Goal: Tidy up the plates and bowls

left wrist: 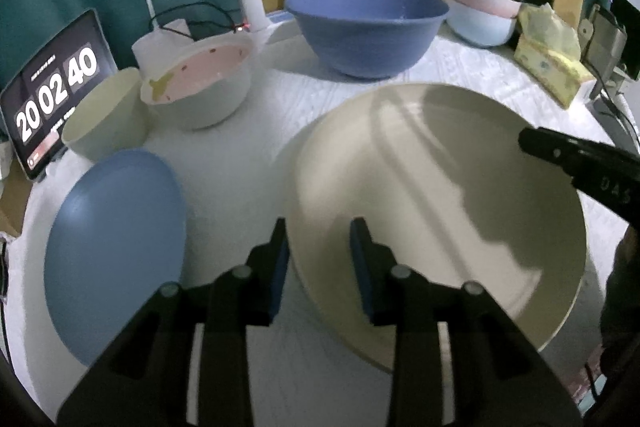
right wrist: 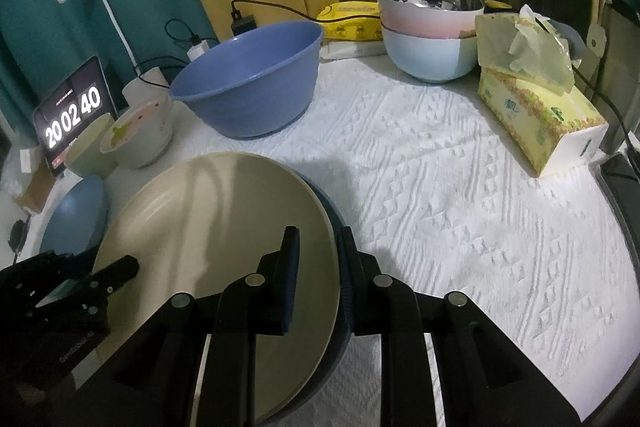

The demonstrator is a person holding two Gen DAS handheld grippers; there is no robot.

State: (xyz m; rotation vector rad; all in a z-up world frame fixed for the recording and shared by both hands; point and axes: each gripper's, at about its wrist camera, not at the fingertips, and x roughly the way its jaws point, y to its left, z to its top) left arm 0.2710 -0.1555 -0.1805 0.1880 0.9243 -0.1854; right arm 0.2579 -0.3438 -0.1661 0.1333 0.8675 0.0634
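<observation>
A large cream plate (left wrist: 440,195) (right wrist: 216,227) lies near the table's front on a dark blue plate (right wrist: 334,223), of which only the right rim shows. My left gripper (left wrist: 320,227) straddles the cream plate's left rim, open, with a gap at the pads; its finger (right wrist: 124,267) shows in the right wrist view. My right gripper (right wrist: 318,239) is shut on the cream plate's right rim, the dark blue rim against its outer finger. A small blue plate (left wrist: 116,251) (right wrist: 76,219) lies to the left.
Behind stand a big blue bowl (left wrist: 368,27) (right wrist: 256,83), a white bowl with pink inside (left wrist: 200,83), a cream cup (left wrist: 108,115) and stacked pastel bowls (right wrist: 432,39). A tissue box (right wrist: 540,119) sits right, a tablet clock (left wrist: 52,95) left. White cloth (right wrist: 460,207) covers the table.
</observation>
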